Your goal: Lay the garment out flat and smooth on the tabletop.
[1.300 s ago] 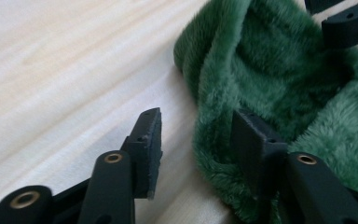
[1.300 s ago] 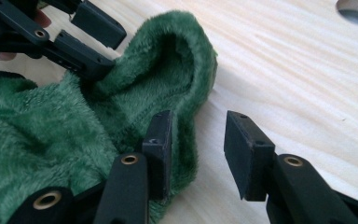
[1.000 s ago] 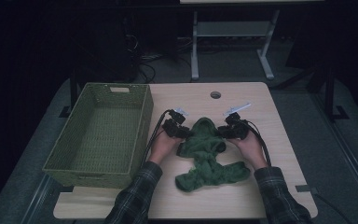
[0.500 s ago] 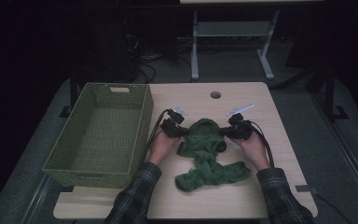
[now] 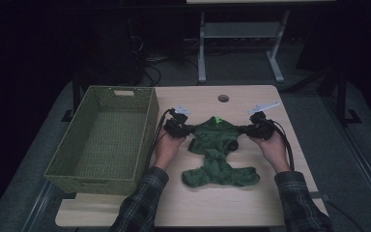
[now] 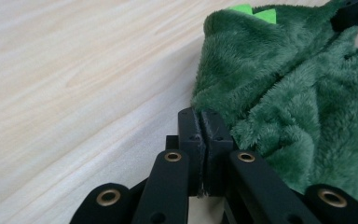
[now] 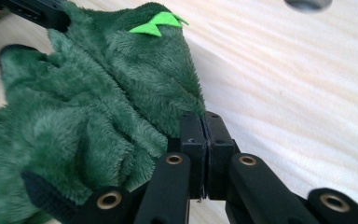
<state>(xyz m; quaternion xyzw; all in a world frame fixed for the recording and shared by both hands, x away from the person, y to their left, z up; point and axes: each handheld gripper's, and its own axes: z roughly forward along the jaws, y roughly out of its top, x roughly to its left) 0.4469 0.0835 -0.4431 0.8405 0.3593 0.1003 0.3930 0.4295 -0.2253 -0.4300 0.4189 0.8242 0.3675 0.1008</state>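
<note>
A fuzzy dark green garment (image 5: 217, 145) with a bright green spike (image 5: 217, 119) at its top lies on the wooden table (image 5: 198, 208). My left gripper (image 5: 187, 129) is shut on its left upper corner, and my right gripper (image 5: 245, 129) is shut on its right upper corner. The top edge is stretched between them. In the left gripper view the jaws (image 6: 204, 122) meet with the plush fabric (image 6: 298, 93) pinched at their tips. In the right gripper view the jaws (image 7: 204, 123), which have just closed, grip the fabric (image 7: 98, 116) the same way.
A woven green basket (image 5: 96, 183) stands at the table's left, close to my left hand. A round cable hole (image 5: 223, 98) sits in the tabletop beyond the garment. The table's right edge is near my right hand. Dark floor and a metal stand lie behind.
Both grippers have closed on the garment's upper corners. The right gripper has moved to the right, and the bunched upper part is now pulled out wide.
</note>
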